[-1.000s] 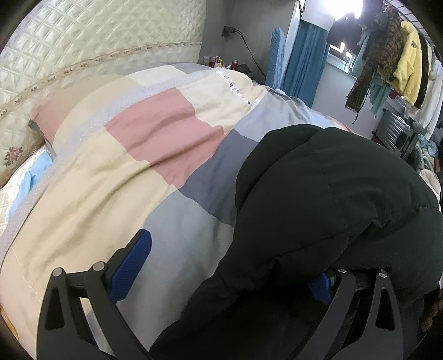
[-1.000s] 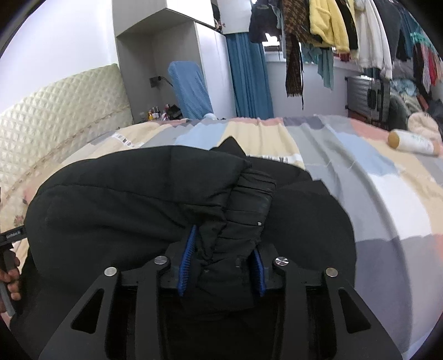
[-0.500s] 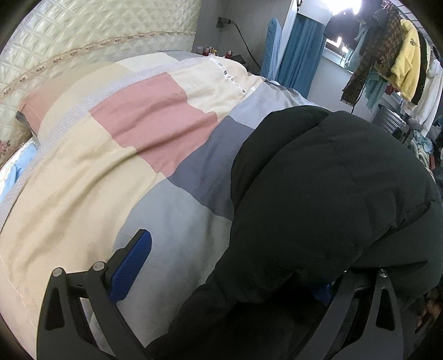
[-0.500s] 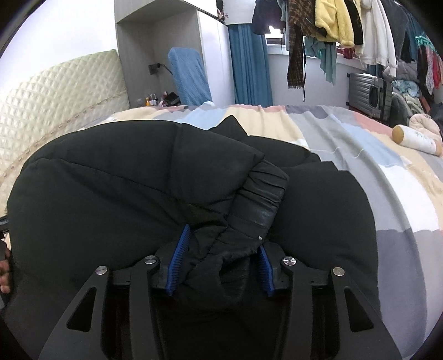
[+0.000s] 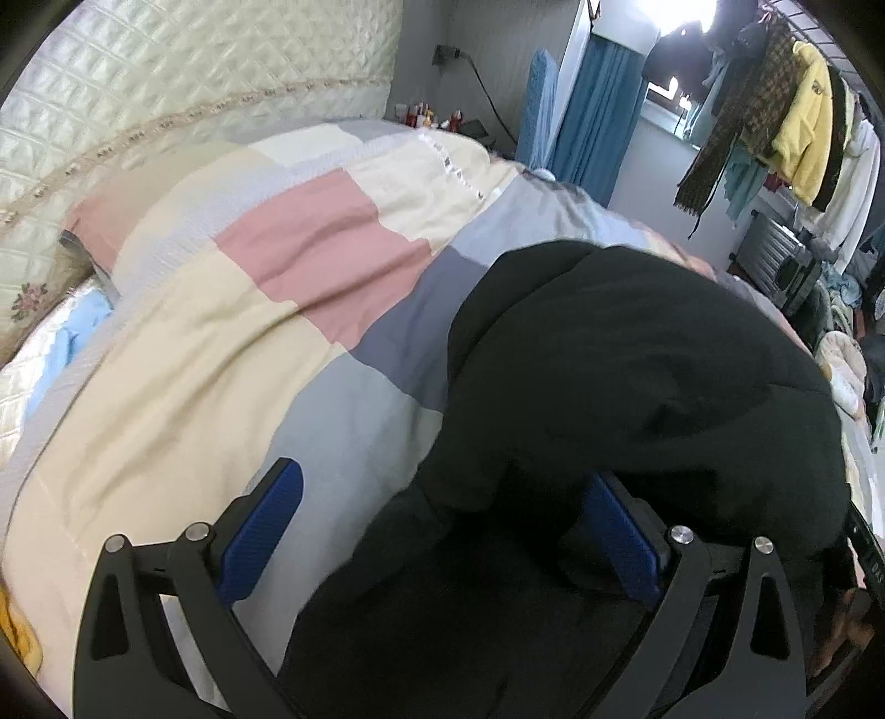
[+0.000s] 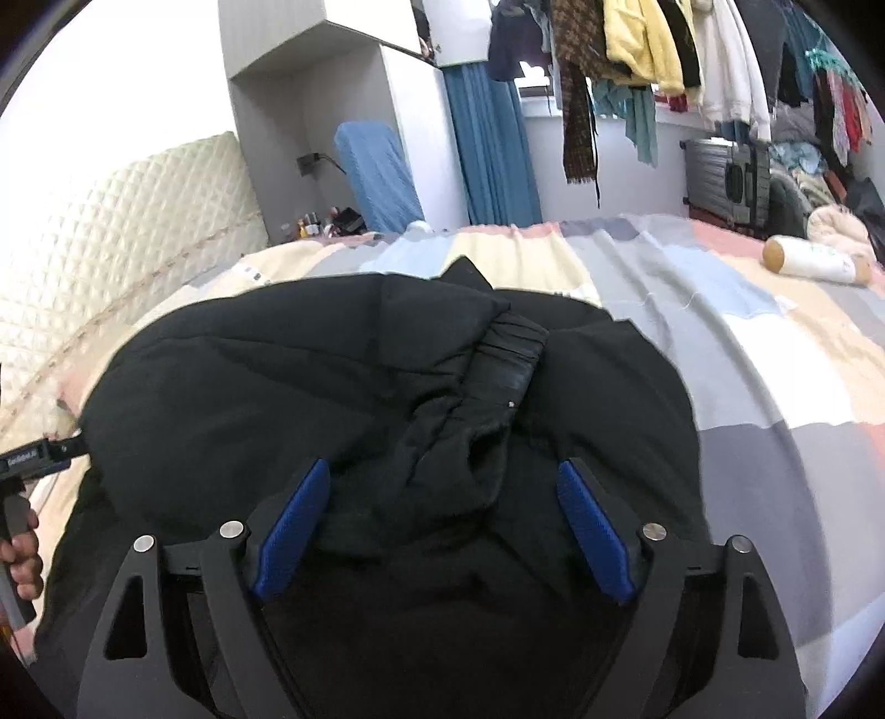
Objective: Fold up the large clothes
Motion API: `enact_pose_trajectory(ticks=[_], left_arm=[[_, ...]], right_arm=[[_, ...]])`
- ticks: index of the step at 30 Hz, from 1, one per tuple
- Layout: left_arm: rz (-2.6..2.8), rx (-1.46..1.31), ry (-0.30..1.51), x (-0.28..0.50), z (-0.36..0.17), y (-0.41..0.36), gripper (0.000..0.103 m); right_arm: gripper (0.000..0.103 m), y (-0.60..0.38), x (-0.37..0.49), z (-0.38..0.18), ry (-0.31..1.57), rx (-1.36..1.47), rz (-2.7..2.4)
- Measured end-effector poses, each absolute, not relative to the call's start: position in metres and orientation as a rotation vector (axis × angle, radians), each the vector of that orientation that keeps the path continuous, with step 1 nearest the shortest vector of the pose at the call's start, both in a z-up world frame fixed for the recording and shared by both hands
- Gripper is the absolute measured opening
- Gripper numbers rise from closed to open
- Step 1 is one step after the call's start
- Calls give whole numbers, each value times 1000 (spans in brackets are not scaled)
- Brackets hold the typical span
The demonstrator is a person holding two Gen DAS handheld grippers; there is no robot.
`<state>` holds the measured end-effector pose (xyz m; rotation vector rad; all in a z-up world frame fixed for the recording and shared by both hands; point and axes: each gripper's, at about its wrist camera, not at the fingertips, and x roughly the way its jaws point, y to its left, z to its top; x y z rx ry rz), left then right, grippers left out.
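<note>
A black puffer jacket [image 5: 636, 354] lies folded in a mound on the patchwork quilt [image 5: 232, 332]. In the right wrist view the jacket [image 6: 310, 376] fills the middle, with a sleeve and its cuff [image 6: 509, 359] lying on top. My left gripper [image 5: 442, 498] is open at the jacket's left edge; black fabric lies between its blue pads. My right gripper [image 6: 442, 498] is open, its jaws wide on either side of the bunched sleeve end.
A quilted headboard [image 5: 166, 83] and pillows [image 5: 61, 332] are at the left. A cream bottle [image 6: 813, 265] lies on the quilt at the far right. Hanging clothes [image 6: 664, 50] and a suitcase [image 6: 730, 177] stand beyond the bed.
My right gripper has opened and let go of the sleeve, which now rests on the jacket. The left gripper stayed open and its right pad has come out from under the fabric.
</note>
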<state>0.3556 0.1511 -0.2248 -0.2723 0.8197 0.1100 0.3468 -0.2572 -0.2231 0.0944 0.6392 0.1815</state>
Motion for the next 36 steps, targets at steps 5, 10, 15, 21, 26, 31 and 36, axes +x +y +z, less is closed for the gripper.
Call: enact_pose_trajectory(ticks=[5,10,15,21,26,31,36], left_arm=[[87,-283,784,323,-203,148,100],[41,-305,731,294,-175,148,100],[13,-282,643,262,-141,139,100],[-36,-247,567,218,-115,121,100],[-53,-229,560,175,-117,116,100],[-77,-242,570,143,-121,115,100],[-140,-270,579,112,-121,115,100]], right_arm=[[84,-252,318,-198,599,72,180],[84,-249,289,-177,547,79,186],[84,-249,245,-167,510,80,186],[84,-257,189,-156,482,82,180],[84,-265,142,-148,457,79,168],[84,-269,112,-147,470,79,168],[84,-273,87,-134,457,112,180]])
